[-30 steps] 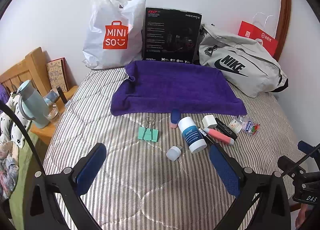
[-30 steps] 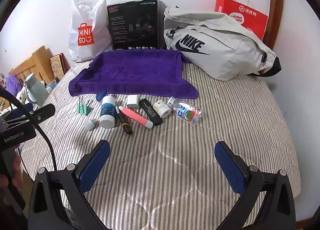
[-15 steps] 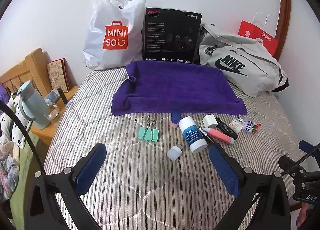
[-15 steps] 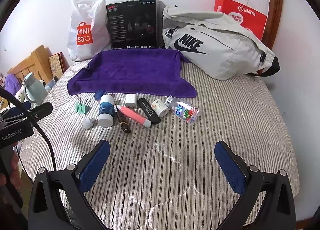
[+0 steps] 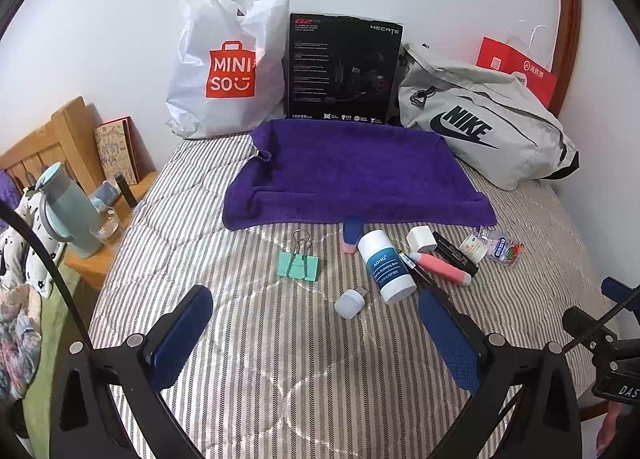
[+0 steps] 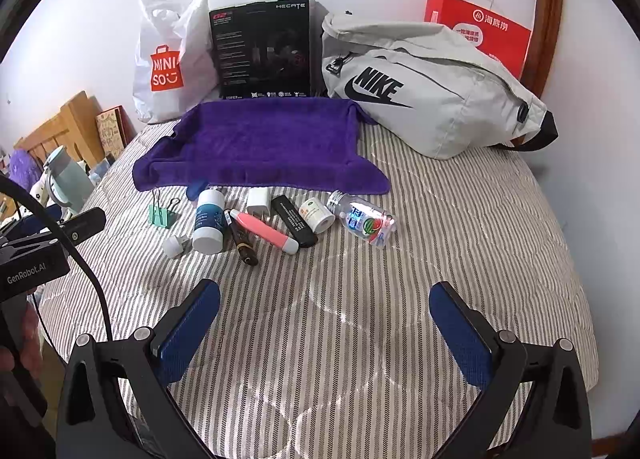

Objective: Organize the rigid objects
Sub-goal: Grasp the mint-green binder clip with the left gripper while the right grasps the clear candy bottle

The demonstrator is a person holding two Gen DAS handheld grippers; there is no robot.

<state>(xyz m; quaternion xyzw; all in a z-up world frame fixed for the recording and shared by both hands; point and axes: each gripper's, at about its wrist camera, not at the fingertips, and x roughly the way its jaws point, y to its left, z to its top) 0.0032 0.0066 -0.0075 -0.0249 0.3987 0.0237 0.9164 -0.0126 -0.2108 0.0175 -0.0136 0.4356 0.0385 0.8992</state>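
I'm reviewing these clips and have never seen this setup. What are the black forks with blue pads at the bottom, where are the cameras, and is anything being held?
Each fork is a hand-held gripper; a person carries one per hand. A fisheye camera on each looks forward along its jaws. One picture comes from the left gripper, the other from the right gripper. Both stand open and hold nothing. They hover over a striped bed. On it lie a purple towel and, in front of it, small items: a green binder clip, a white-and-blue tube, a pink pen, a small clear bottle. Bags and a black box lean against the wall.
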